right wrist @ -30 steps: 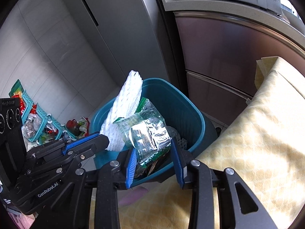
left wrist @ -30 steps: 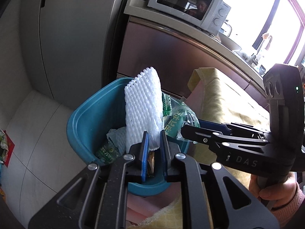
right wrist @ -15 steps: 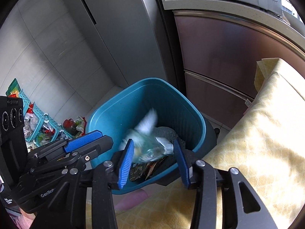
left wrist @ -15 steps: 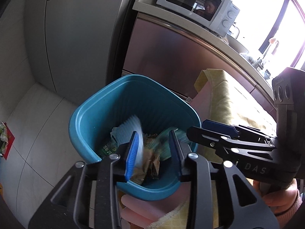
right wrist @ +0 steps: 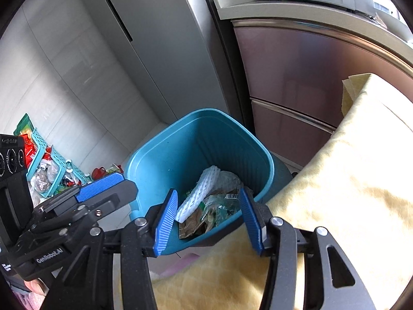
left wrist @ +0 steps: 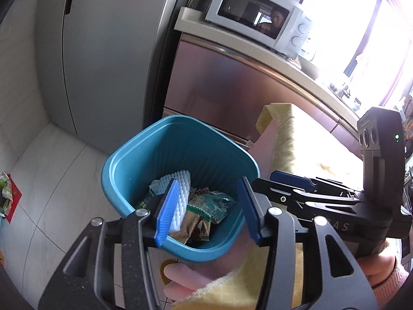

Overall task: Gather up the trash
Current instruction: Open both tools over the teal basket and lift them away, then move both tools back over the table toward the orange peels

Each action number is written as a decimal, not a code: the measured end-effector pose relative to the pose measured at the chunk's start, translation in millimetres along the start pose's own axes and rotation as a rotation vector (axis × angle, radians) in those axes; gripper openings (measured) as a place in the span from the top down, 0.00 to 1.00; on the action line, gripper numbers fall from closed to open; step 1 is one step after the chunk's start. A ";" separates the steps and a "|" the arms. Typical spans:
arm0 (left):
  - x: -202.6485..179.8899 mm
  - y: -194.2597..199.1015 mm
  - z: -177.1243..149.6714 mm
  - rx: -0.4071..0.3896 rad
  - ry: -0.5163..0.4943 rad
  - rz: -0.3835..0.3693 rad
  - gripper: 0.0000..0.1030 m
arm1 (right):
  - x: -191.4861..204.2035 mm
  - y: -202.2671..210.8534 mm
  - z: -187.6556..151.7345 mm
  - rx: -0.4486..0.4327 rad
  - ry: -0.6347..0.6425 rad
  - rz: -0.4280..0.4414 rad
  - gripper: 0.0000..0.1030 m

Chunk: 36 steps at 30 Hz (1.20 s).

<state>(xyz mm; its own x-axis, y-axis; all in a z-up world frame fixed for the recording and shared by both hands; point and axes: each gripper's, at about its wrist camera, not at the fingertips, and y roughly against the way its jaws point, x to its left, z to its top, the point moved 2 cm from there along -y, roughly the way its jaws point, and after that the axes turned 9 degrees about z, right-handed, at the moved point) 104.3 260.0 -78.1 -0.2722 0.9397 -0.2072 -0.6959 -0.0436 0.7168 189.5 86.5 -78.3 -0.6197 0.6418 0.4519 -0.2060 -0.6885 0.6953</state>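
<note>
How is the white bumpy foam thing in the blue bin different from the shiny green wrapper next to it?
The foam net is plain white with a bumpy mesh surface, while the green wrapper is shiny, printed and carries a barcode. The foam net keeps a flat slab shape and leans tilted, while the green wrapper is crumpled. The foam net looks thick and padded; the green wrapper looks like thin film. Both lie loose inside the blue bin, with nothing gripping them.

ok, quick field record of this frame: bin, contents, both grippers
bin: teal bin on the floor beside the yellow cloth
contents: white foam net, green wrapper, brown wrapper
left gripper: above the bin; jaws have just been opening, nothing between them
right gripper: above the bin, jaws apart, nothing held
background: microwave on the counter
</note>
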 end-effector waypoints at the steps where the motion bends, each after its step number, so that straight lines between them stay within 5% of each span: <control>1: -1.5 4.5 -0.4 -0.009 -0.002 -0.002 0.48 | 0.7 4.2 -1.0 -0.008 0.000 0.003 0.53; 17: -60.5 68.0 -12.0 -0.145 -0.142 -0.059 0.13 | -14.9 110.8 -33.4 -0.178 0.007 -0.009 0.43; 36: -144.1 81.1 -42.3 -0.160 -0.274 -0.110 0.05 | -61.6 198.1 -111.4 -0.305 -0.097 -0.152 0.33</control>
<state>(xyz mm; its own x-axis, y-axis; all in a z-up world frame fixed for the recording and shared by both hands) 59.0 106.7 -18.3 -0.0162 0.9970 -0.0752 -0.8124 0.0307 0.5823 102.5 -127.1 -30.6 -0.4927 0.7635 0.4176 -0.5161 -0.6427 0.5661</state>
